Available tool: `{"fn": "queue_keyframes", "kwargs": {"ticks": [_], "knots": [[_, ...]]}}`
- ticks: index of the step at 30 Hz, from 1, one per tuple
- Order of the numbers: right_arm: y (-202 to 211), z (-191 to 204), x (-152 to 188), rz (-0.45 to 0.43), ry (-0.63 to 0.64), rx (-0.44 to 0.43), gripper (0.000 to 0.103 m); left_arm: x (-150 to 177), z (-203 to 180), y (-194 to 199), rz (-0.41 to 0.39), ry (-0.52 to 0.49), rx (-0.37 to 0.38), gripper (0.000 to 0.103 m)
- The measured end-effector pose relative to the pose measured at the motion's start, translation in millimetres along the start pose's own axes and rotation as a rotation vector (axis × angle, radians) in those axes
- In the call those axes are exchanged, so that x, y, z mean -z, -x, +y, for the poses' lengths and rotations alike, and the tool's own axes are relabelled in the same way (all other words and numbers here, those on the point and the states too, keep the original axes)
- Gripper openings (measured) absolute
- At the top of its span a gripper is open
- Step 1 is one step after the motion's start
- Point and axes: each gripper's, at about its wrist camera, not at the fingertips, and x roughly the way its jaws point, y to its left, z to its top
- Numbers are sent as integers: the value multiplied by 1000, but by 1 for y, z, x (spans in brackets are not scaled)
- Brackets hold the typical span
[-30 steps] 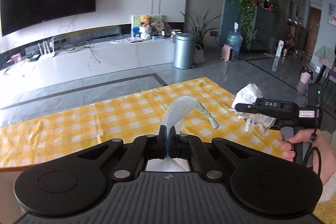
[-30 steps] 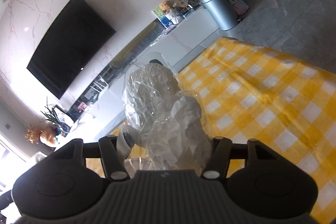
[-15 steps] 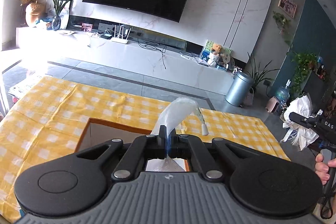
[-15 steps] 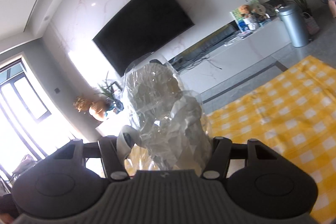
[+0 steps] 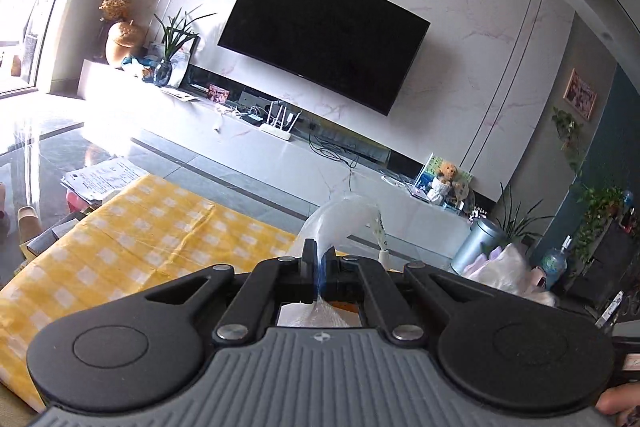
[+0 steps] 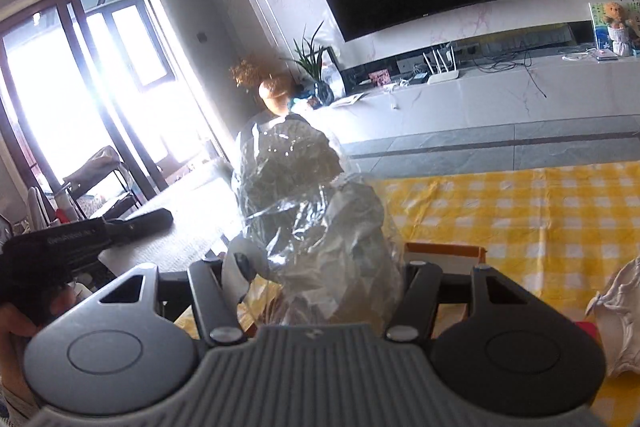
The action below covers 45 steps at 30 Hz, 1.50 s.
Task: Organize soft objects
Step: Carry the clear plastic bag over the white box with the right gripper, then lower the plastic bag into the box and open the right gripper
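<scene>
My left gripper is shut on the edge of a thin clear plastic bag that curls up above the fingers. My right gripper is shut on a crumpled bundle of clear plastic with white stuffing, held up over the table; its fingers are hidden behind the bundle. The left gripper body shows at the left of the right wrist view. The right hand's bundle shows at the right of the left wrist view. A cardboard box lies just beyond the right gripper.
The table has a yellow-and-white checked cloth. A white soft cloth item lies at the right edge. Beyond are the grey floor, a long TV bench and a metal bin.
Both grippers have swung left and tilted upward with their loads. The views went from the table's right end to the TV wall and window. Neither grip changed.
</scene>
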Motion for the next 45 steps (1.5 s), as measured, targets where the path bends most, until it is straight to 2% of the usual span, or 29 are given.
{"fn": "queue_keyframes", "kwargs": {"ticks": [4, 6, 9, 14, 18, 25, 27, 29, 31, 36, 39, 42, 45], "knots": [[-42, 23, 5, 35, 145, 101, 60, 1, 12, 1, 21, -55, 2, 1], [-62, 25, 6, 62, 159, 116, 60, 4, 14, 0, 22, -66, -11, 1], [-91, 18, 8, 132, 67, 103, 61, 6, 20, -7, 39, -56, -7, 1], [-144, -6, 23, 309, -219, 50, 61, 13, 40, -16, 94, 37, 45, 1], [-173, -8, 32, 375, -266, 67, 61, 15, 44, -20, 111, 49, 37, 1], [-232, -14, 50, 502, -194, 197, 60, 18, 46, -24, 142, 68, 28, 1], [-241, -15, 53, 506, -128, 222, 60, 18, 47, -25, 153, 75, 31, 1], [-246, -13, 49, 486, -5, 334, 60, 19, 49, -26, 171, 86, 40, 1], [-247, -20, 47, 477, 39, 405, 60, 19, 49, -25, 175, 88, 40, 1], [-230, -45, 38, 451, -107, 343, 60, 18, 49, -23, 173, 100, 49, 1], [-226, -38, 33, 430, -158, 234, 60, 19, 47, -23, 178, 97, 52, 1], [-225, -23, 37, 488, -193, 120, 61, 19, 46, -23, 182, 98, 50, 1], [-235, -8, 48, 558, -157, 141, 64, 19, 47, -24, 185, 101, 43, 1]]}}
